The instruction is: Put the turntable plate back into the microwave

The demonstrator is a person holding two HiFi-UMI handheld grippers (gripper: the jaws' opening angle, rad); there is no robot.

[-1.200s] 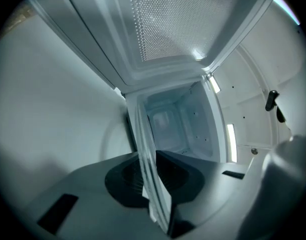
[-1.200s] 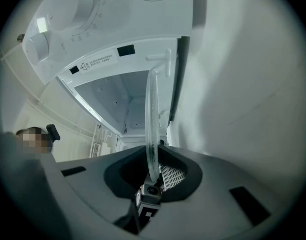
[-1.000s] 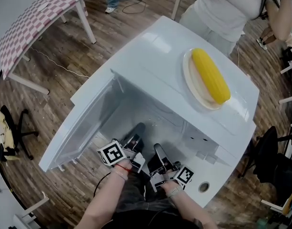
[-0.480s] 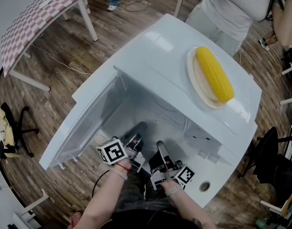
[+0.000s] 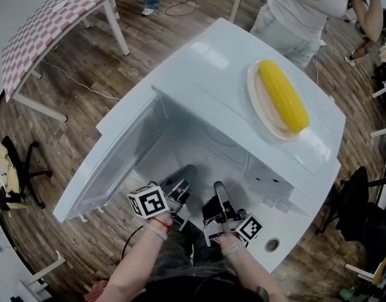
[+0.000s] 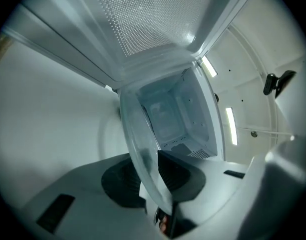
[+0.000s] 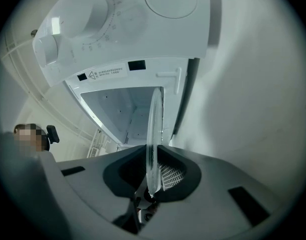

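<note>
Left gripper view, item one: what's held?
— Glass turntable plate [image 6: 143, 144], seen edge-on. Your left gripper [image 6: 152, 180] is clamped on its rim. In the right gripper view, your right gripper [image 7: 152, 176] is pinched on the same rim.

Location?
— At the mouth of the microwave [image 5: 205, 74], in front of the bare cavity. The door [image 5: 111, 162] is swung wide at the left edge. A corn cob [image 5: 284, 96] on a dish [image 5: 259, 109] sits on the microwave's top, towards its right edge.

Step?
— Insertion, I judge; the plate isn't seated. Next you'd level it, carry it in, lower it onto the middle of the cavity floor, then release both grippers.
</note>
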